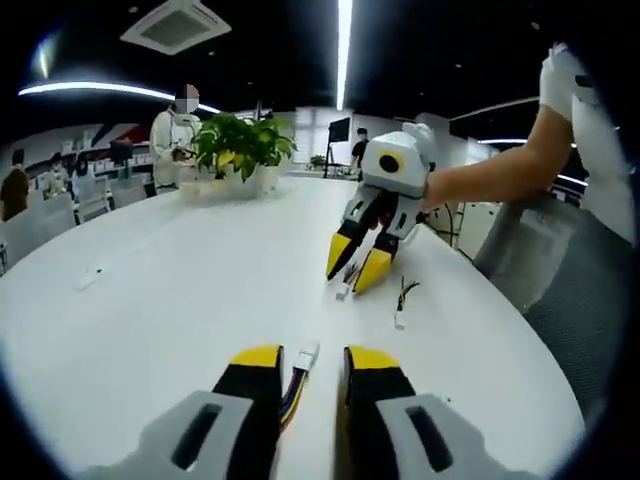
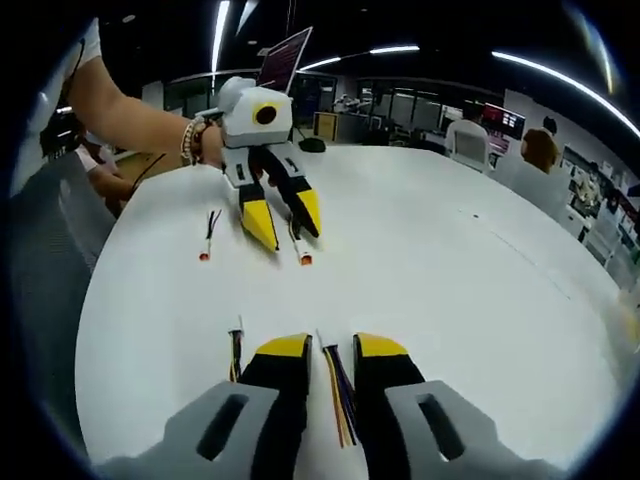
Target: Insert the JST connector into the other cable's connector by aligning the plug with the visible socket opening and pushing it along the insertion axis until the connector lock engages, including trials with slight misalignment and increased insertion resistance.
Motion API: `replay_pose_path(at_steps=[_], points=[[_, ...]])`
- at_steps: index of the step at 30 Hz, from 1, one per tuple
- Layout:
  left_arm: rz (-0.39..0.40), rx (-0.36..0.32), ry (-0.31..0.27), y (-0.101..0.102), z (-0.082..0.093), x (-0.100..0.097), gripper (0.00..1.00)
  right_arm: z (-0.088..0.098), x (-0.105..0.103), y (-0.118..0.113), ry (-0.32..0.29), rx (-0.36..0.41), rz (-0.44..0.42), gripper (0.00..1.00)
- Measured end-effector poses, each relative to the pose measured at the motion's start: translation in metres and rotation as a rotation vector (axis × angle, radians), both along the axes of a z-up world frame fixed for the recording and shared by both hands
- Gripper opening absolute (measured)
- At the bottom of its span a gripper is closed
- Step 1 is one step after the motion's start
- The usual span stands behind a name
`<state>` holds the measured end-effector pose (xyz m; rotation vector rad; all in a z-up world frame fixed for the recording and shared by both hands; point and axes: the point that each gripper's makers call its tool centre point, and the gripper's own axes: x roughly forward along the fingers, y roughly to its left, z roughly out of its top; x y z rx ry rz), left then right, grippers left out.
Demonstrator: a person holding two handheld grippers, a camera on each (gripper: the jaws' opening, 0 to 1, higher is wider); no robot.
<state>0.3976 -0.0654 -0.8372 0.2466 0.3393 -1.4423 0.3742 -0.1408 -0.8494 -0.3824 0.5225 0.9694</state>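
Plug (image 1: 307, 354) w/ wires sits between left gripper (image 1: 312, 362) jaws, a bit apart, on table (image 1: 180, 290). Right gripper (image 2: 331, 350) jaws a bit apart round wires (image 2: 340, 400). Can't tell if either grips.

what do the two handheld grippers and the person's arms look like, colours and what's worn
Both grippers match: the left gripper and right gripper have light grey bodies, black jaw arms and yellow tips. Each carries a white box with a round, yellow-ringed lens. The person wears a white short-sleeved top and a beaded bracelet on the wrist behind the left gripper.
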Motion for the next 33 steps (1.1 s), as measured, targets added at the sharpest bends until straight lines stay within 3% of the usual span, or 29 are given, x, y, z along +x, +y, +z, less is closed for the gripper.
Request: replay_pose_path(at_steps=[11, 33], points=[[-0.006, 0.004, -0.023, -0.0027, -0.0032, 0.0011, 0.12, -0.0013, -0.0008, -0.0026, 0.004, -0.007, 0.005, 0.07], [-0.019, 0.017, -0.044, -0.0032, -0.0076, 0.0007, 0.05, -0.0032, -0.0037, -0.001, 0.023, -0.001, 0.011, 0.05]])
